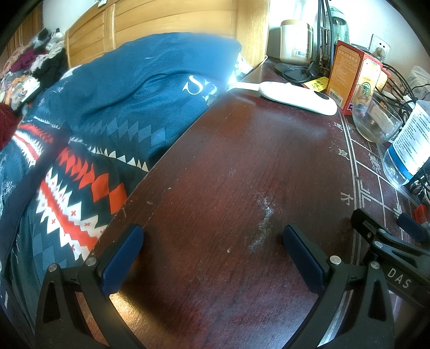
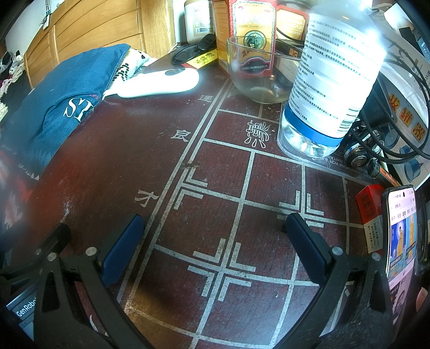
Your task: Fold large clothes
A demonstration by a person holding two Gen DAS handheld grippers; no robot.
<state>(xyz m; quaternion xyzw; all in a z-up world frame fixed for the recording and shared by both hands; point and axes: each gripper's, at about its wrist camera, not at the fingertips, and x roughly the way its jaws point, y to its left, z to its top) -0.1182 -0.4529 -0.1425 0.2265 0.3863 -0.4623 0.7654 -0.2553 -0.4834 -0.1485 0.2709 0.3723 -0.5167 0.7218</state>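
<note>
A large blue cloth (image 1: 129, 88) with white letters and a red, white and black zigzag pattern lies bunched on the bed to the left of a dark red wooden table (image 1: 228, 174). The same blue cloth (image 2: 53, 102) shows at the left of the right wrist view. My left gripper (image 1: 212, 241) stands open just above the bare tabletop, nothing between its blue pads. My right gripper (image 2: 212, 228) is open too, over the painted chessboard lines (image 2: 242, 198) on the table. Part of the right gripper (image 1: 389, 241) shows at the lower right of the left wrist view.
The table's far and right side holds a white handheld device (image 1: 298, 96), a glass bowl (image 1: 376, 120), a water bottle (image 2: 330, 80), orange boxes (image 1: 346, 72), a jar (image 1: 295, 40) and cables (image 2: 389, 139). A lit phone (image 2: 401, 233) stands at the right. Clothes (image 1: 32, 64) pile by the wooden headboard (image 1: 161, 24).
</note>
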